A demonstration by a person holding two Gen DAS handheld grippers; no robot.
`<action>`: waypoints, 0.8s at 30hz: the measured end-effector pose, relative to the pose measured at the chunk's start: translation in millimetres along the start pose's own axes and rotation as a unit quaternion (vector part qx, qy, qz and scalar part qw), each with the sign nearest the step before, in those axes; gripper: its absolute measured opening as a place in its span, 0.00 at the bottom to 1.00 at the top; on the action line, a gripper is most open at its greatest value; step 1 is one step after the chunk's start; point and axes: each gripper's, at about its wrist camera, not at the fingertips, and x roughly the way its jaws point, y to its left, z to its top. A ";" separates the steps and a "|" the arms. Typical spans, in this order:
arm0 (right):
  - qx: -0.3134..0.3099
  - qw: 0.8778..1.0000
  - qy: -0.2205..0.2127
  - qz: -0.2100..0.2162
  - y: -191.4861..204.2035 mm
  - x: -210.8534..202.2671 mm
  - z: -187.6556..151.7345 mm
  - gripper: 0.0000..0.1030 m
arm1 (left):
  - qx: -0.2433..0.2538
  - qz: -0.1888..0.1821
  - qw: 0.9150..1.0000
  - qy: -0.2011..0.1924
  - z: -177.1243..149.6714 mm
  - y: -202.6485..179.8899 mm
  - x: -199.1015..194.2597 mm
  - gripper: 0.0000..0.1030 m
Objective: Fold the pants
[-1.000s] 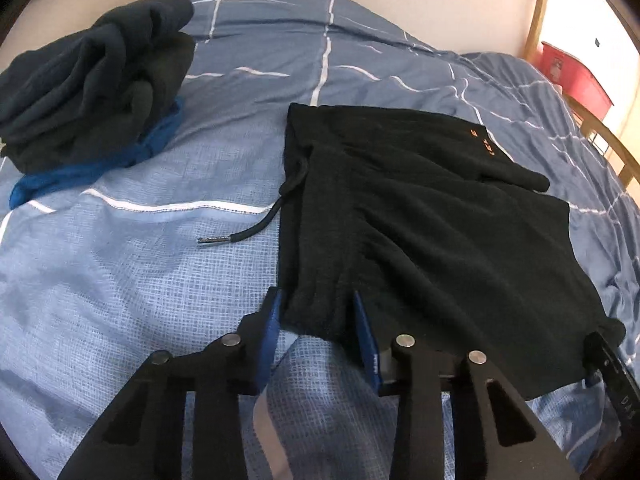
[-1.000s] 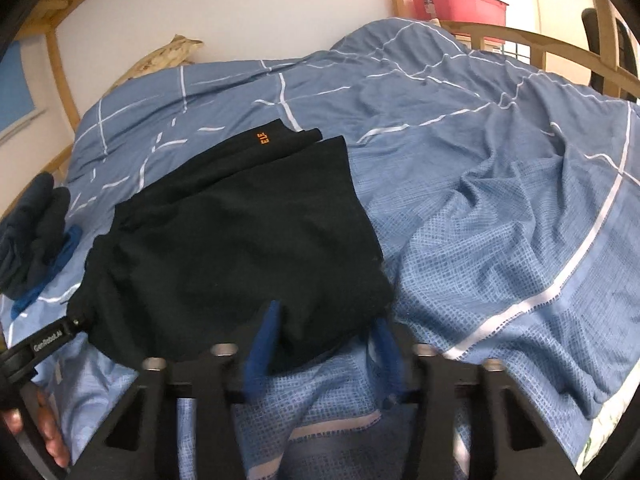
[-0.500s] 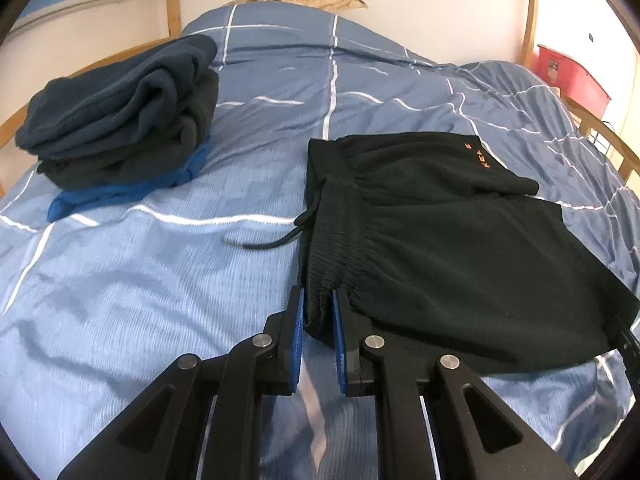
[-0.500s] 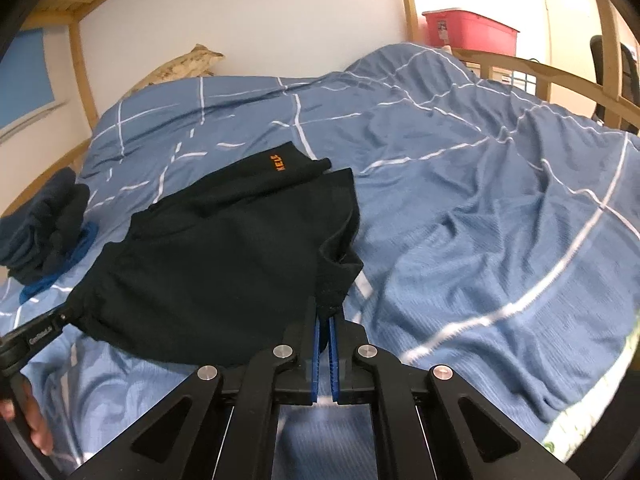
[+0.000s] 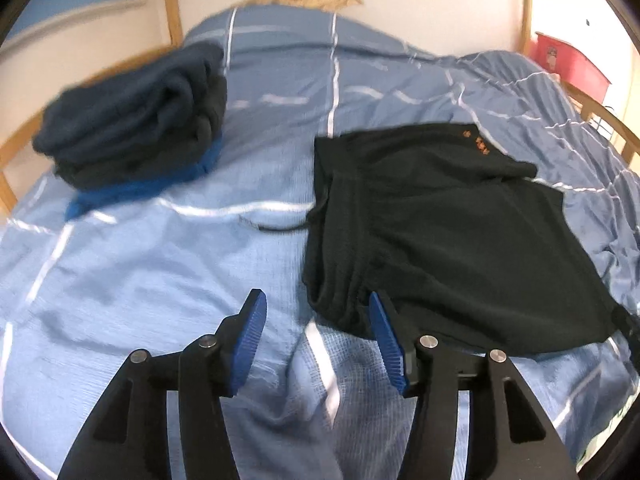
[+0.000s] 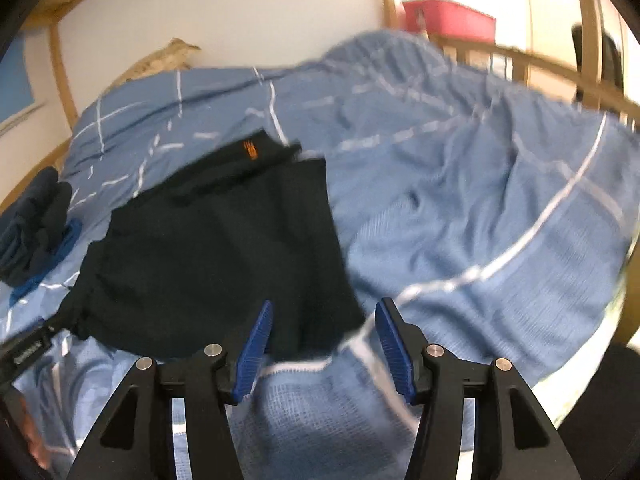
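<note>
Black pants [image 5: 440, 232] with an orange logo lie folded flat on the blue checked duvet [image 5: 160, 280]. Their drawstring [image 5: 280, 227] trails off to the left. My left gripper [image 5: 318, 320] hovers at the near left corner of the waistband, jaws opening; the blue pads stand clear of the cloth. In the right wrist view the pants [image 6: 216, 248] spread away to the left. My right gripper [image 6: 323, 326] is over their near right corner, jaws also opening and pressing on nothing. The left gripper's body [image 6: 28, 350] shows at that view's left edge.
A stack of folded dark clothes [image 5: 136, 112] sits on the duvet at the far left, also seen in the right wrist view [image 6: 36, 220]. A wooden bed rail [image 6: 540, 60] and a red box [image 6: 448, 20] lie beyond the rumpled duvet [image 6: 500, 200] on the right.
Half a second ago both grippers were shut on the near edge of the pants. Both have since opened and let go, and the pants have settled flat. The left gripper has lifted and drawn back.
</note>
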 end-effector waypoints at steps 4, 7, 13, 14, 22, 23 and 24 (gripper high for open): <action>-0.046 0.998 -0.033 0.028 9.8 -9.5 33.9 0.53 | 0.021 -0.006 0.999 -0.040 23.5 -1.5 -17.1 0.54; -0.085 0.994 -0.041 0.062 23.6 2.7 71.6 0.53 | 0.042 0.001 0.997 -0.058 49.6 -7.0 -14.4 0.54; -0.157 0.983 -0.014 0.091 59.9 64.0 149.5 0.53 | 0.052 0.000 0.997 -0.063 119.5 -11.2 16.2 0.54; -0.165 0.981 -0.001 0.097 66.0 76.9 161.5 0.53 | 0.052 0.000 0.997 -0.056 132.9 -11.1 24.5 0.54; -0.214 0.966 0.104 0.096 112.2 183.8 235.8 0.53 | 0.035 -0.005 0.997 0.063 210.3 -6.8 107.4 0.54; -0.219 0.963 0.119 0.100 116.9 198.2 242.5 0.53 | 0.038 -0.005 0.996 0.079 213.4 -7.3 117.0 0.54; -0.225 0.960 0.131 0.099 120.4 210.8 247.4 0.53 | 0.044 -0.005 0.994 0.098 218.0 -8.0 128.5 0.53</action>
